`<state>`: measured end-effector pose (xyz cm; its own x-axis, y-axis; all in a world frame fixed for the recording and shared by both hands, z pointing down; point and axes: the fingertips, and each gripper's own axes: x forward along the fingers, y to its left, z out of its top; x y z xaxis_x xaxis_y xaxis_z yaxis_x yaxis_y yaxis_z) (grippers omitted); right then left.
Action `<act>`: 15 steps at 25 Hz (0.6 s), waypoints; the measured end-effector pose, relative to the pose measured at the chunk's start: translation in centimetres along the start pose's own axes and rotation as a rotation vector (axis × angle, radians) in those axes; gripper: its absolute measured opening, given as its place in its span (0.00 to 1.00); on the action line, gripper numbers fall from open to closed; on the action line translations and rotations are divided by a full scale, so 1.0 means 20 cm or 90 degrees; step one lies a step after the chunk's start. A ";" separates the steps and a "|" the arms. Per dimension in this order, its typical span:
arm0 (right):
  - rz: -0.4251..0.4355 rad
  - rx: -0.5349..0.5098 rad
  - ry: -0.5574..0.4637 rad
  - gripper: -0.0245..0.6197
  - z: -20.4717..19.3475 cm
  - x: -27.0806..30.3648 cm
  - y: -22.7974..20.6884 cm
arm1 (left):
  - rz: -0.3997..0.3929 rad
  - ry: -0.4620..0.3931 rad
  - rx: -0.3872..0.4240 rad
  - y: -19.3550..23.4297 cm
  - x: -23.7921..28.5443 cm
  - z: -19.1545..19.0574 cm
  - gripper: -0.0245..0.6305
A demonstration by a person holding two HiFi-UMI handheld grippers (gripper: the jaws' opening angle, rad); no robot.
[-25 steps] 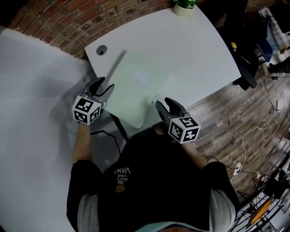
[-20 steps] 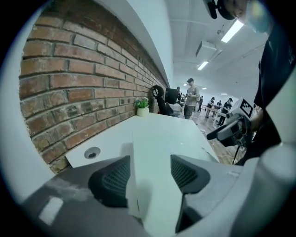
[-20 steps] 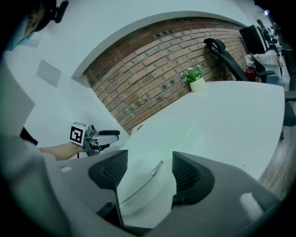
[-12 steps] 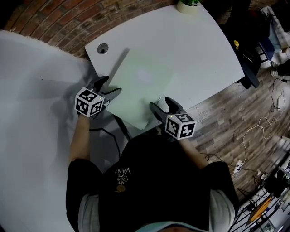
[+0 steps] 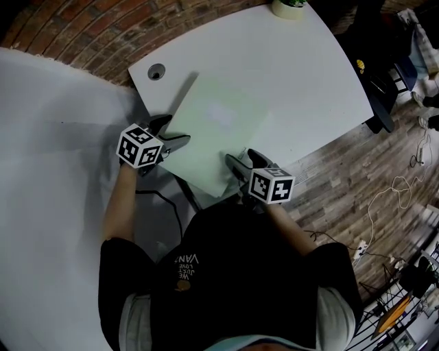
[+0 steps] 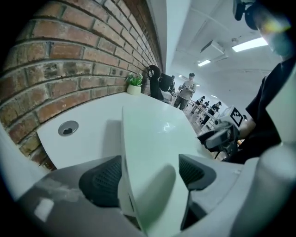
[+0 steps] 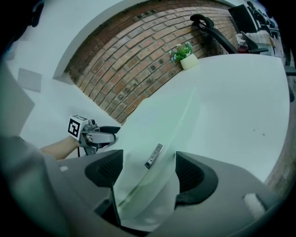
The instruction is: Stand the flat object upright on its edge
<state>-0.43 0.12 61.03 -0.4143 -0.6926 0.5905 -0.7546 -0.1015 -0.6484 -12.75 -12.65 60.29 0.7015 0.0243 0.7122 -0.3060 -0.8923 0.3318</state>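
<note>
A white desk (image 5: 302,75) with rounded edges is shown. A round cable grommet (image 5: 156,70) is set into it near its left corner, and a small potted plant (image 5: 288,7) is placed at its far corner. A pale green flat board (image 5: 219,130) is laid on the near left part, its near corner carried past the desk's near edge. A shadow is cast along the board's left edge.

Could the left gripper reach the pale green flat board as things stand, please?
Probably yes: the left gripper has just been opening its jaws, and the pale green flat board has an edge between them, nothing blocking.
</note>
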 end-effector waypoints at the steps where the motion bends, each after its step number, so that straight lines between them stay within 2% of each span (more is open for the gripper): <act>1: 0.000 0.005 0.005 0.59 -0.01 0.01 0.00 | -0.004 0.003 -0.002 0.00 0.00 -0.01 0.63; 7: -0.012 0.027 0.030 0.59 -0.05 0.04 -0.04 | -0.023 0.021 -0.008 -0.01 0.04 -0.03 0.63; 15: -0.014 0.039 0.052 0.59 -0.06 0.07 -0.03 | -0.029 0.018 -0.014 0.01 0.04 -0.04 0.63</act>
<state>-1.09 0.11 62.79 -0.4405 -0.6292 0.6403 -0.7321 -0.1611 -0.6619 -12.70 -12.42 61.45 0.6965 0.0780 0.7133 -0.2884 -0.8798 0.3778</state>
